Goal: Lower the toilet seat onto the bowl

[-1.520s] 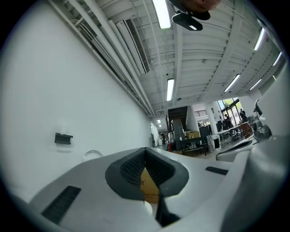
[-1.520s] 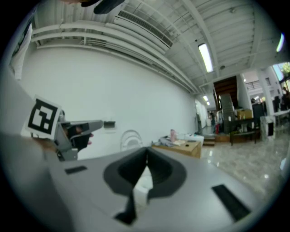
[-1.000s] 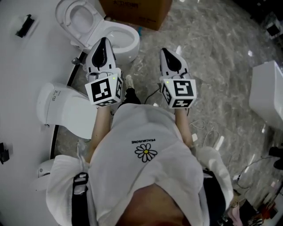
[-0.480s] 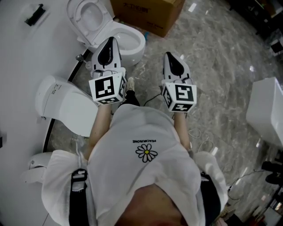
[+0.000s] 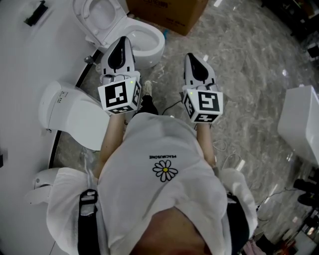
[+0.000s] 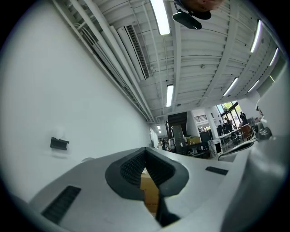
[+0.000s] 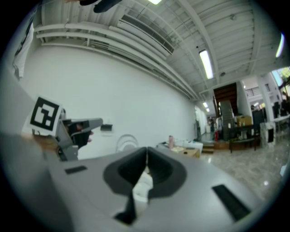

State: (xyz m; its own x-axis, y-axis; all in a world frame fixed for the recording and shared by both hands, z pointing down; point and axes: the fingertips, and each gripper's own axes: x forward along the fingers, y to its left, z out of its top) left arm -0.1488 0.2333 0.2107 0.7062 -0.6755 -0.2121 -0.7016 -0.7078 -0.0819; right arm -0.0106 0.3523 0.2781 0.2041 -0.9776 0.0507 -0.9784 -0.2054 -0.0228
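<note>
Spreading marble floor (image 5: 249, 60) open toward 2 o'clock, white wall (image 5: 30, 64) along 9, toilet seat (image 5: 85, 20) raised above bowl (image 5: 148, 44) at 11 o'clock, left gripper (image 5: 122, 42) and right gripper (image 5: 192, 57) with jaws pressed together, empty.

Toilet bowl (image 5: 151, 40) front-left, cardboard box (image 5: 167, 12) behind it, second toilet (image 5: 75, 117) nearer left
</note>
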